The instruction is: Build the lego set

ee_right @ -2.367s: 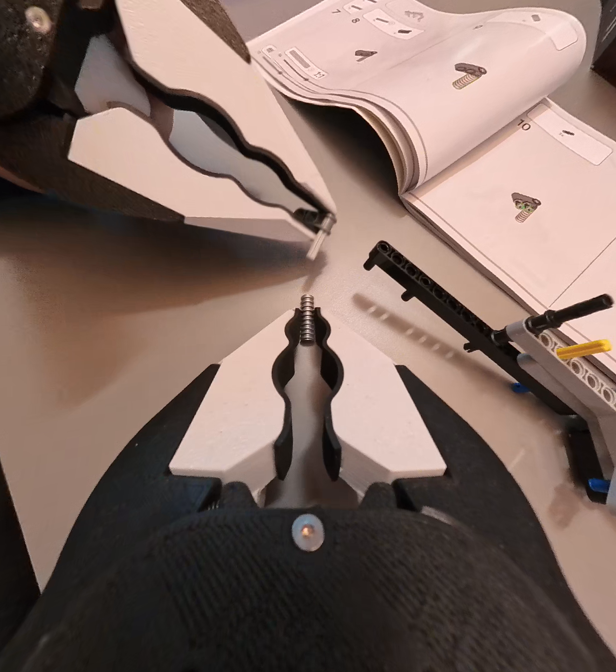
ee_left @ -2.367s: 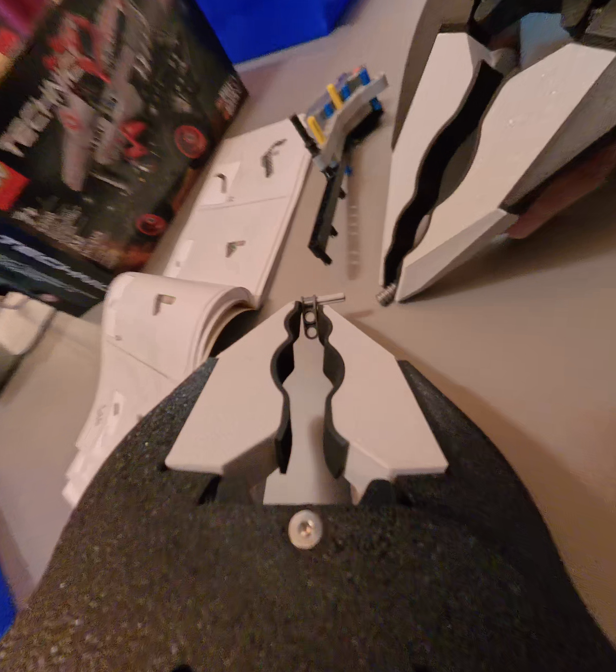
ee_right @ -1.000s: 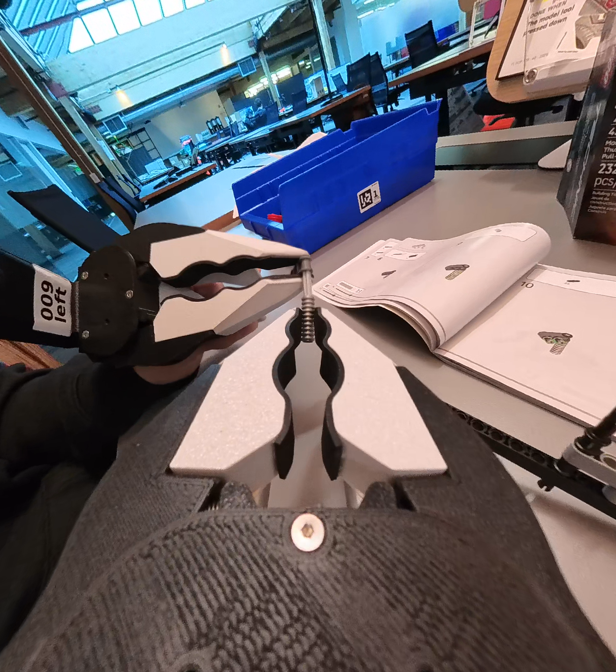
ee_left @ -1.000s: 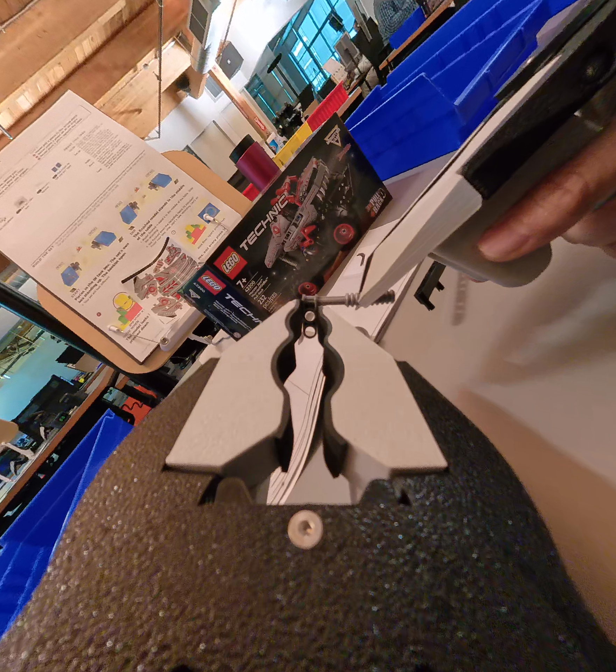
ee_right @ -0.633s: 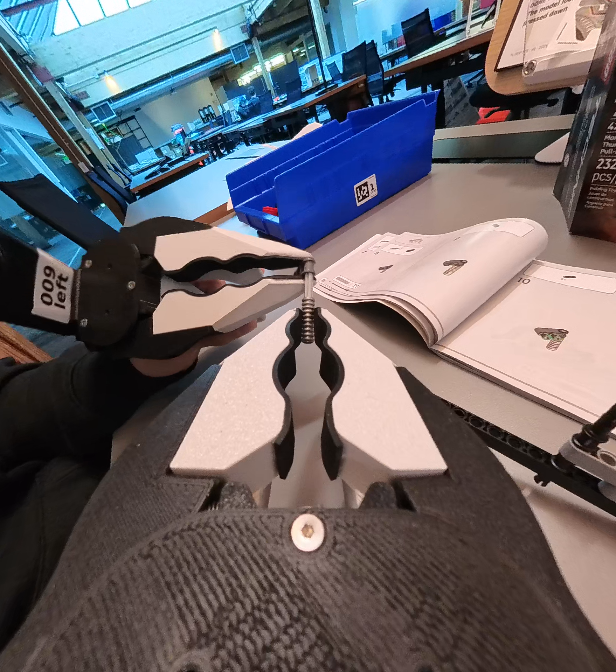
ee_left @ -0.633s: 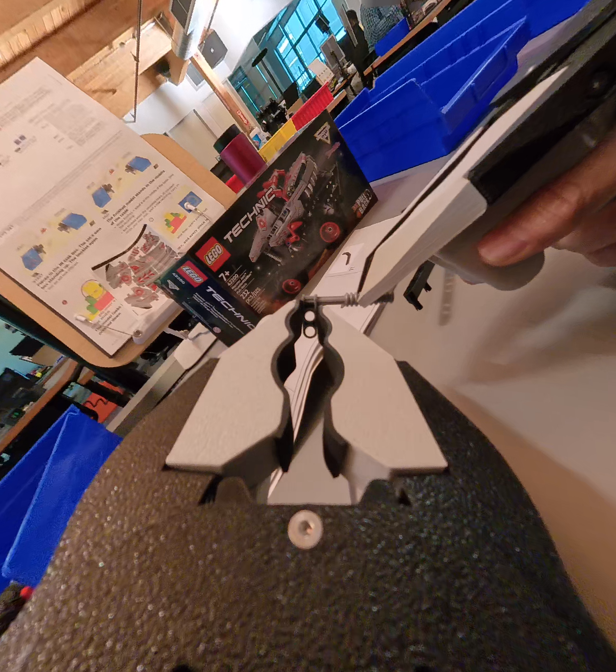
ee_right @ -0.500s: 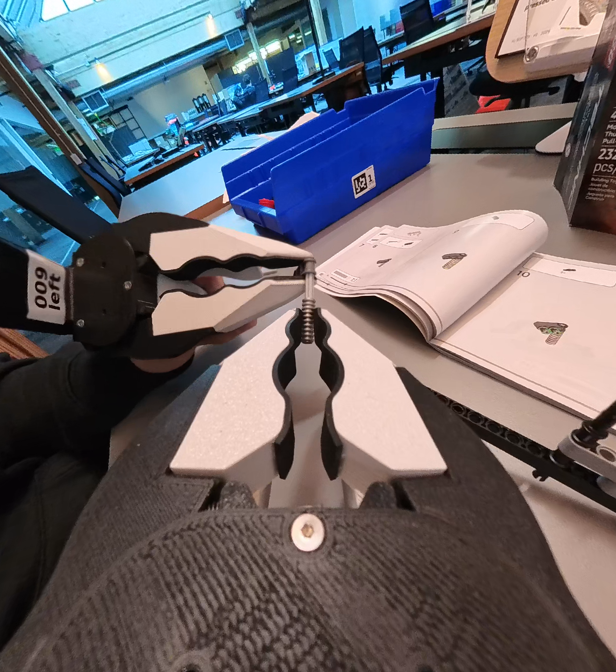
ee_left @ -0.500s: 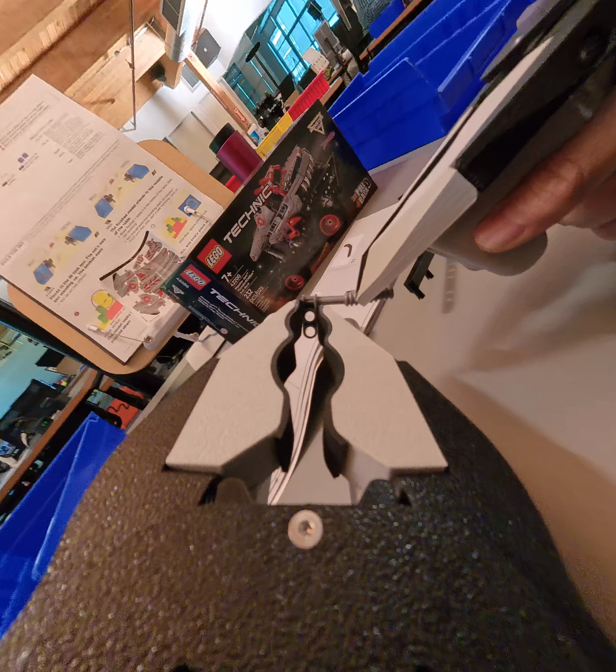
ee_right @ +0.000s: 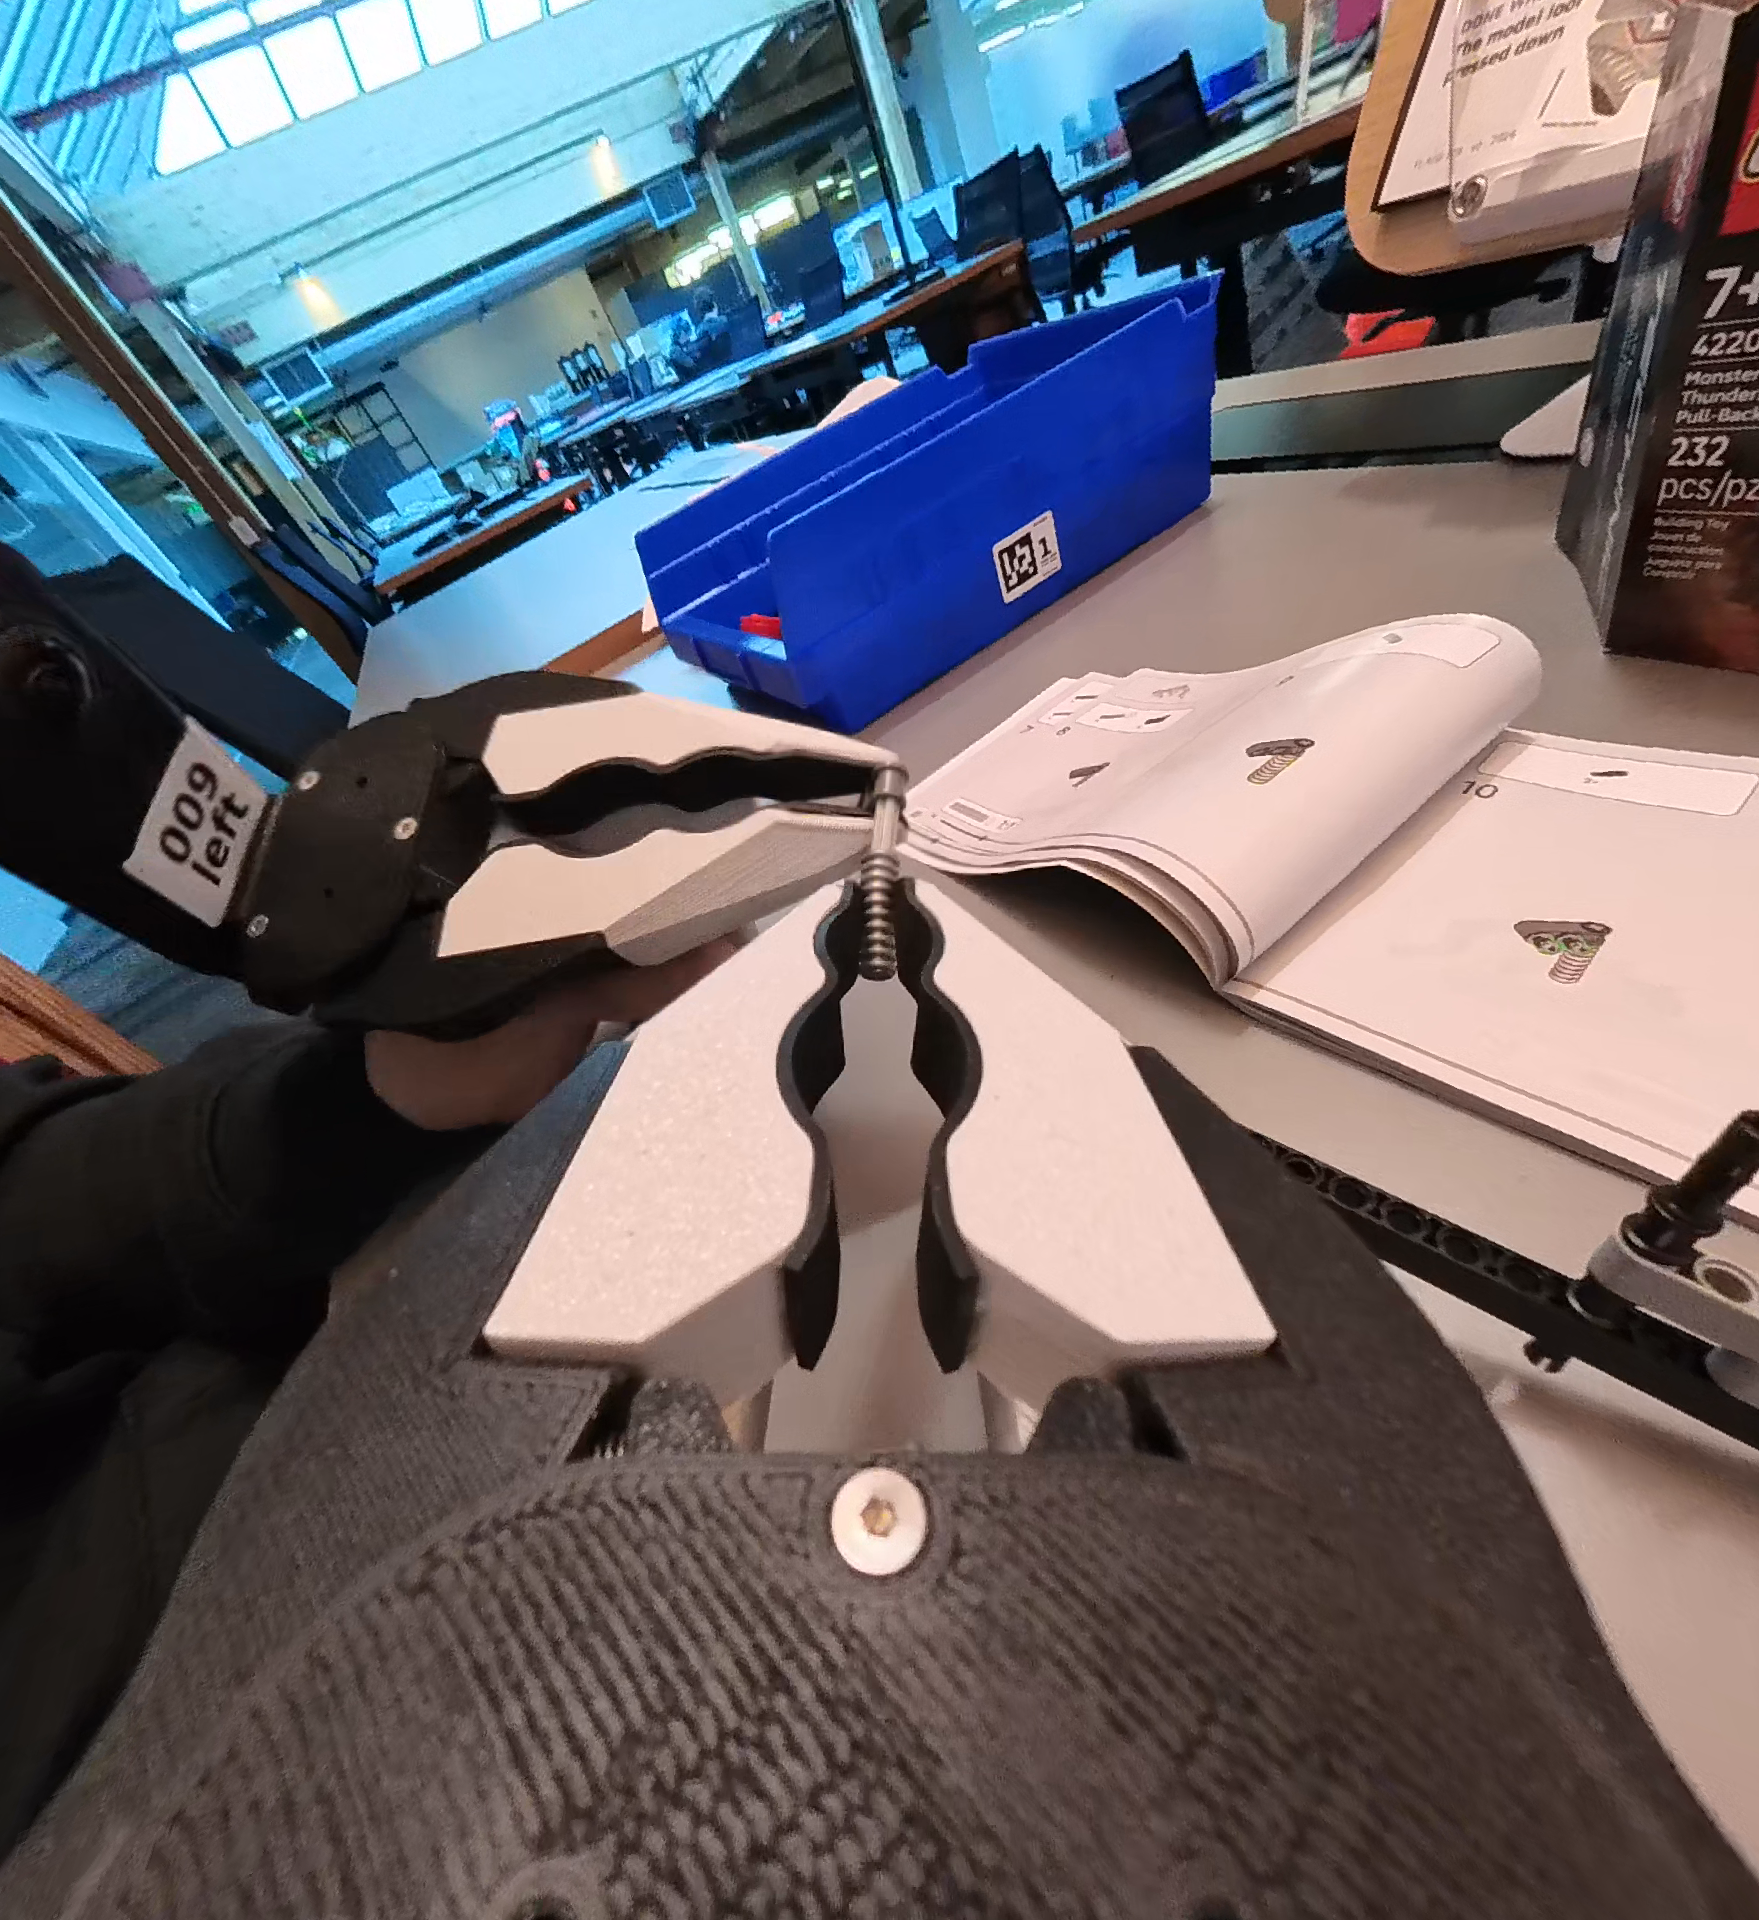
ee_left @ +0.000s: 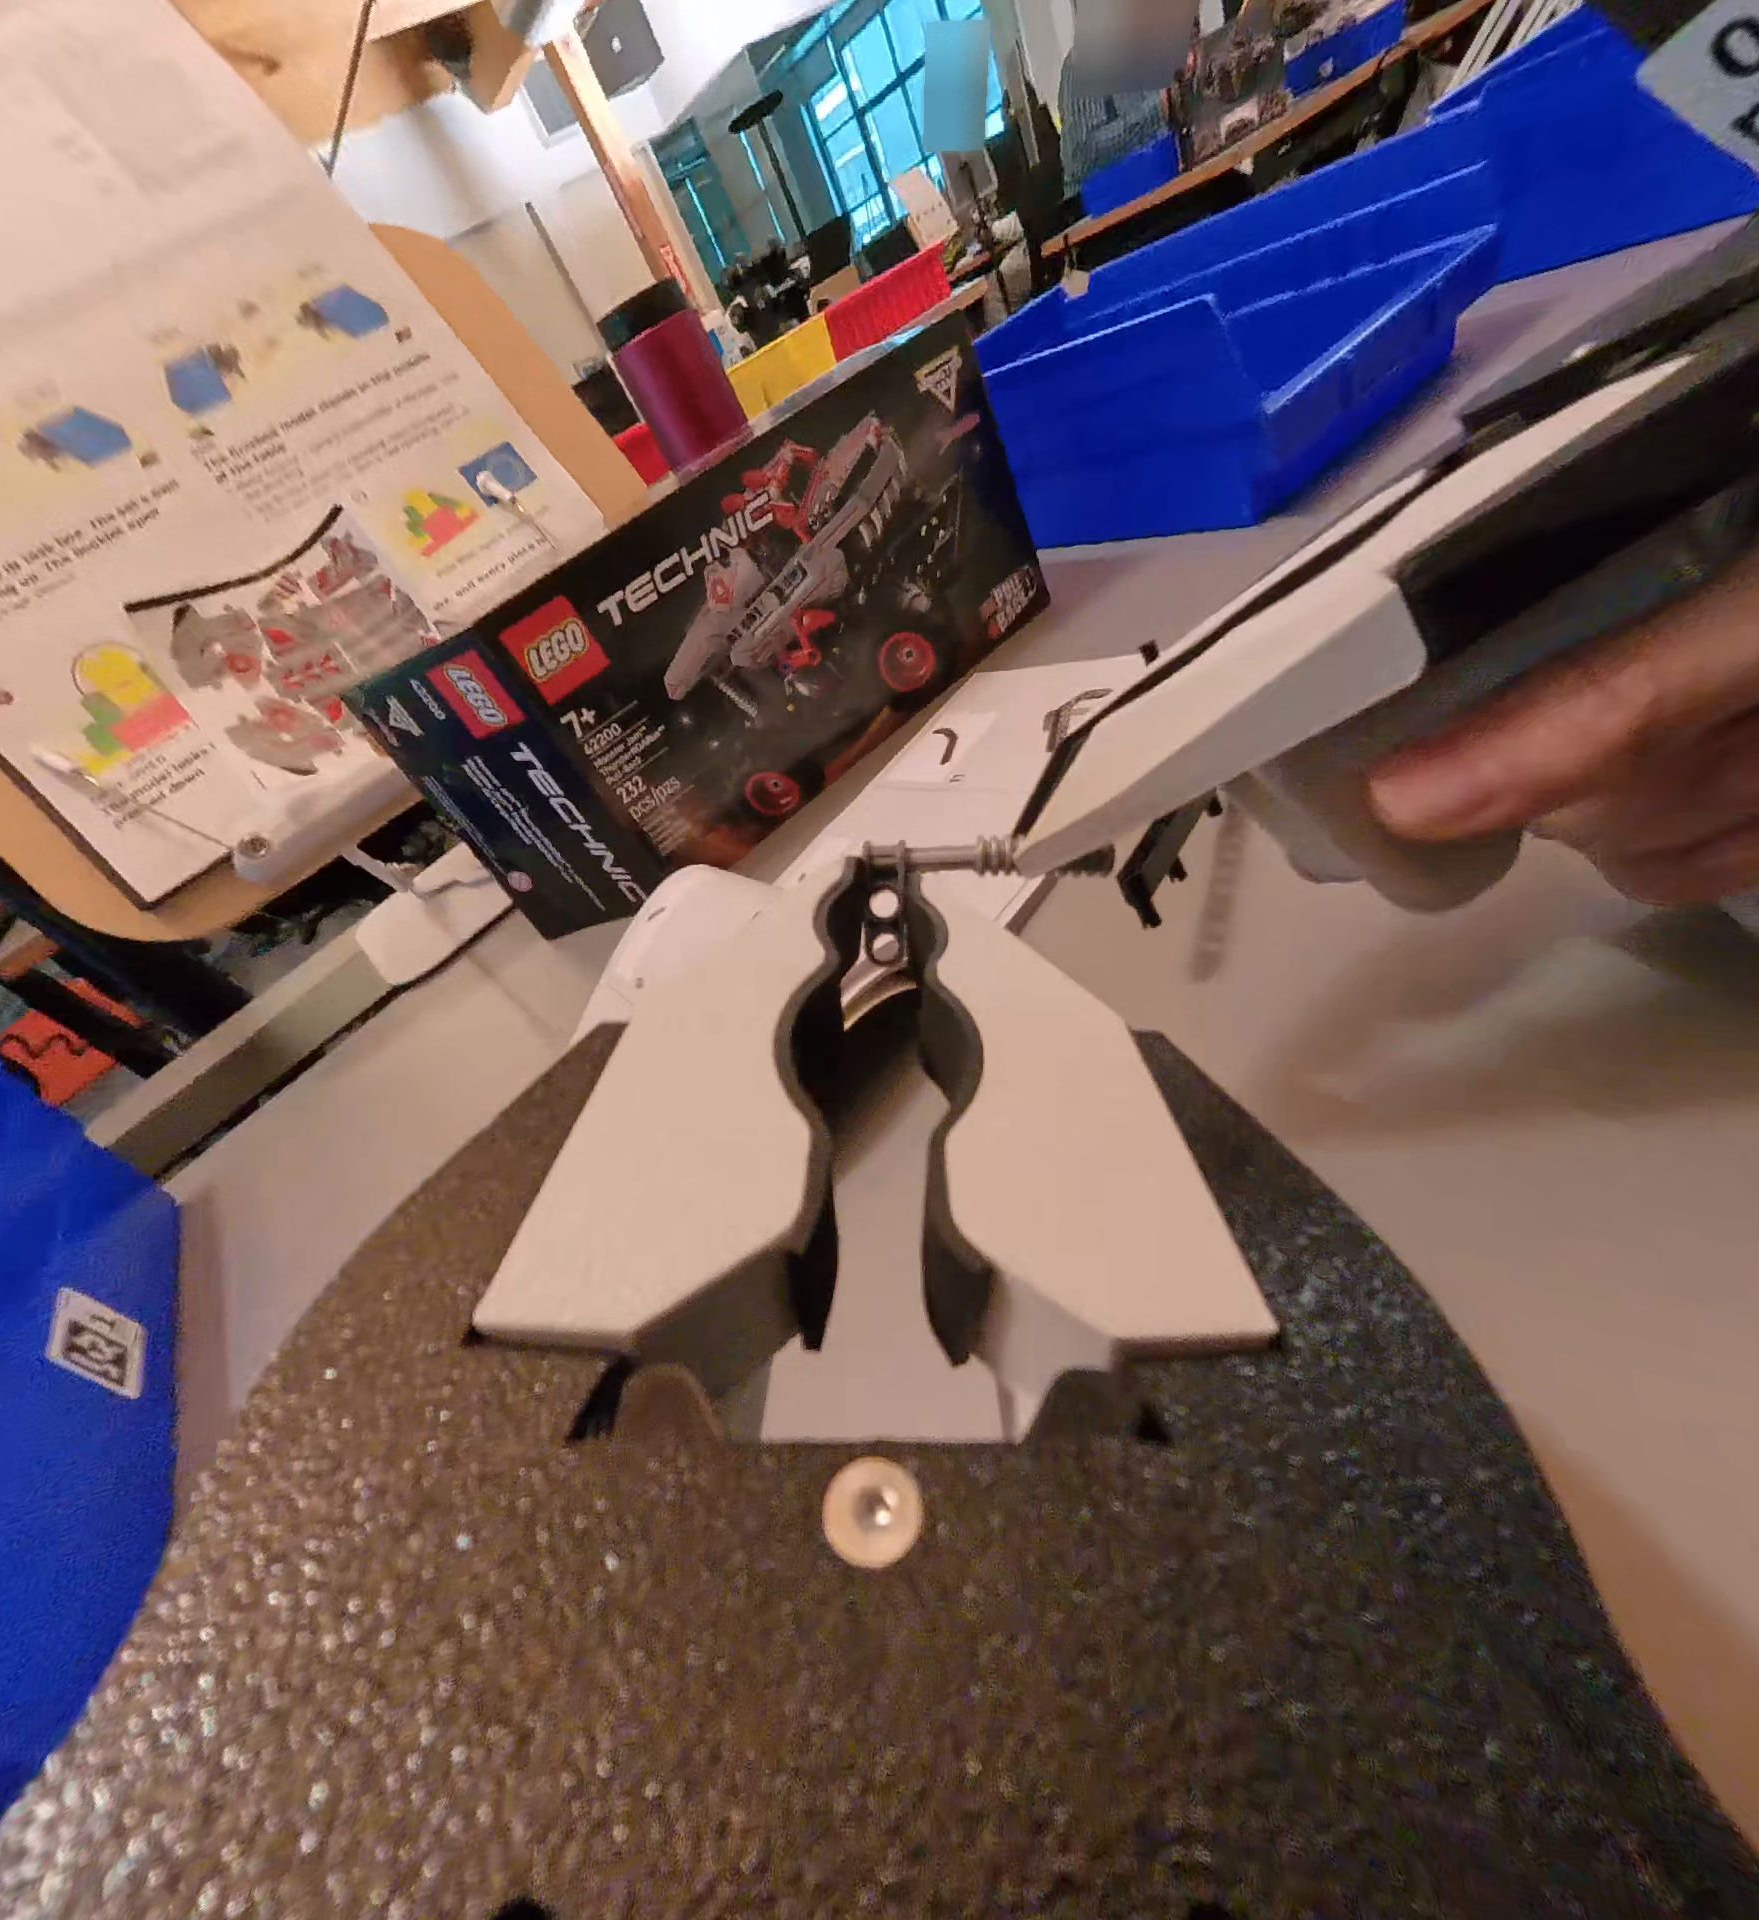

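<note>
My left gripper (ee_left: 880, 896) is shut on a small dark beam with holes (ee_left: 883, 928), held above the table. A grey pin (ee_left: 932, 854) sticks out of the beam's top toward the right. My right gripper (ee_right: 877, 916) is shut on a small metal spring (ee_right: 877, 925). The spring (ee_left: 989, 858) is threaded over the pin's end. In the right wrist view the left gripper (ee_right: 859, 795) comes in from the left, with the pin (ee_right: 890, 805) upright at its tips. The two grippers' tips meet at a right angle.
An open instruction booklet (ee_right: 1374, 831) lies on the grey table (ee_right: 1218, 582). A half-built black and grey assembly (ee_right: 1633, 1288) lies at the right. The set's box (ee_left: 750, 665) stands behind, with blue bins (ee_right: 958, 561) and an instruction board (ee_left: 127, 468). My left and right fingertips are right by each other.
Both grippers have risen off the table and come together, and the spring now sits over the pin. In the last half second the left wrist view tilted and the spring stayed on.
</note>
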A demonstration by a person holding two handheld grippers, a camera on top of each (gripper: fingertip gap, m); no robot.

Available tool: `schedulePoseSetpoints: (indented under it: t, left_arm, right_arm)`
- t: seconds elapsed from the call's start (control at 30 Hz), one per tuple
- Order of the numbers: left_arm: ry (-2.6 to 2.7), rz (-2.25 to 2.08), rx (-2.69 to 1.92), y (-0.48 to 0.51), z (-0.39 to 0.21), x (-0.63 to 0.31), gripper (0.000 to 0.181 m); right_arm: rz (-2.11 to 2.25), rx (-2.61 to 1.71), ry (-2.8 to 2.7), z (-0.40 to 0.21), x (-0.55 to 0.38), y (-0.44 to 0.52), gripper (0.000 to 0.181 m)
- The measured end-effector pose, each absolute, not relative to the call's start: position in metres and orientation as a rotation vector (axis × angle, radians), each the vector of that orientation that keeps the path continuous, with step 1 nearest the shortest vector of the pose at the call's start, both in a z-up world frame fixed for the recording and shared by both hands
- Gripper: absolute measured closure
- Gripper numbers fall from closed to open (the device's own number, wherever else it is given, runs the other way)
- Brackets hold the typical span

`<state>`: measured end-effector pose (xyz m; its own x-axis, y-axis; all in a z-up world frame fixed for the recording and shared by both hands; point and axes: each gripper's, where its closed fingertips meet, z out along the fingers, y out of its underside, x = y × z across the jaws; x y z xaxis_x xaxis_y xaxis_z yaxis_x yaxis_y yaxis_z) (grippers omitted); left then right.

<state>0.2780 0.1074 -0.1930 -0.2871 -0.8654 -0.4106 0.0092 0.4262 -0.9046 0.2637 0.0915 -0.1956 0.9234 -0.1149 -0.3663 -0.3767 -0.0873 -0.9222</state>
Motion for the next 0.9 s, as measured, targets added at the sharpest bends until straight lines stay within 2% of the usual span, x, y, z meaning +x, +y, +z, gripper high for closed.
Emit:
schedulePoseSetpoints:
  t: [0.27, 0.43, 0.57, 0.73, 0.9]
  left_arm:
    - [1.644, -0.801, -0.537, 0.1064, -0.1905, 0.2772, 0.176]
    - [1.663, -0.805, -0.529, 0.1061, -0.1928, 0.2773, 0.176]
    - [1.634, -0.603, -0.421, 0.1052, -0.1910, 0.2771, 0.175]
    - [1.636, -0.804, -0.604, 0.1061, -0.1923, 0.2798, 0.176]
    - [1.628, -0.769, -0.595, 0.1060, -0.1929, 0.2813, 0.176]
  right_arm:
    - [0.205, -1.690, 0.380, -0.1995, 0.2641, 0.0926, 0.177]
    - [0.172, -1.711, 0.367, -0.2010, 0.2639, 0.0923, 0.178]
    - [0.223, -1.706, 0.400, -0.2026, 0.2642, 0.0920, 0.177]
    - [0.254, -1.649, 0.452, -0.1986, 0.2672, 0.0910, 0.178]
    - [0.244, -1.651, 0.471, -0.1996, 0.2689, 0.0917, 0.178]
